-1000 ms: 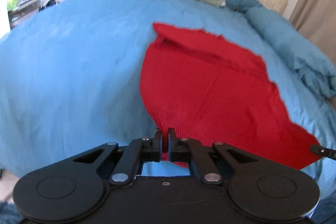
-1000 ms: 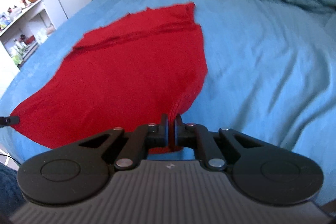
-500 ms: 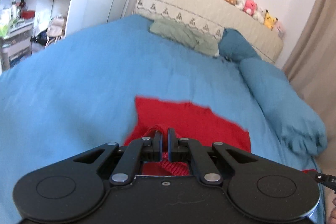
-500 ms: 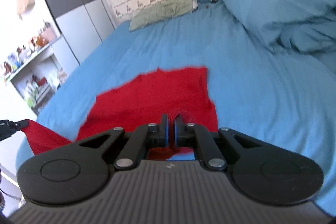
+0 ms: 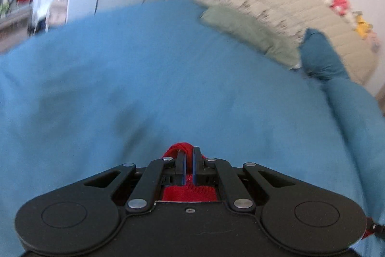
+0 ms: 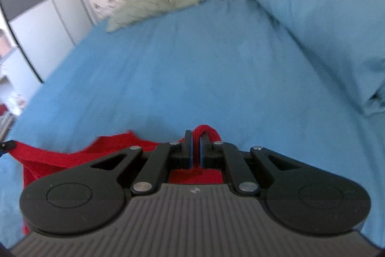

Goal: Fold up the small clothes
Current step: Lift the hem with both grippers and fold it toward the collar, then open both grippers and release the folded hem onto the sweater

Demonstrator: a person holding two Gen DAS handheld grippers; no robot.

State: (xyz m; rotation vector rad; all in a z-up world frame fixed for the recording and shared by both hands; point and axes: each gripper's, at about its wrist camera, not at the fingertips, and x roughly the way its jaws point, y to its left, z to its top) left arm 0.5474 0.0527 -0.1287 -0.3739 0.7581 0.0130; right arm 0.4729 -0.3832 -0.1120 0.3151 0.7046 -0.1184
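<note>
Both grippers are clamped on the red garment: the left gripper [image 5: 188,161] pinches a bunched fold, the right gripper [image 6: 196,148] another, cloth trailing toward nine o'clock. Ahead lies the bare blue bed [image 6: 192,78]; at twelve o'clock a green pillow [image 6: 156,6], at two o'clock a heaped blue duvet [image 6: 324,23]. No readable writing.

Bright daylight, motion blur, fisheye-warped edges.
</note>
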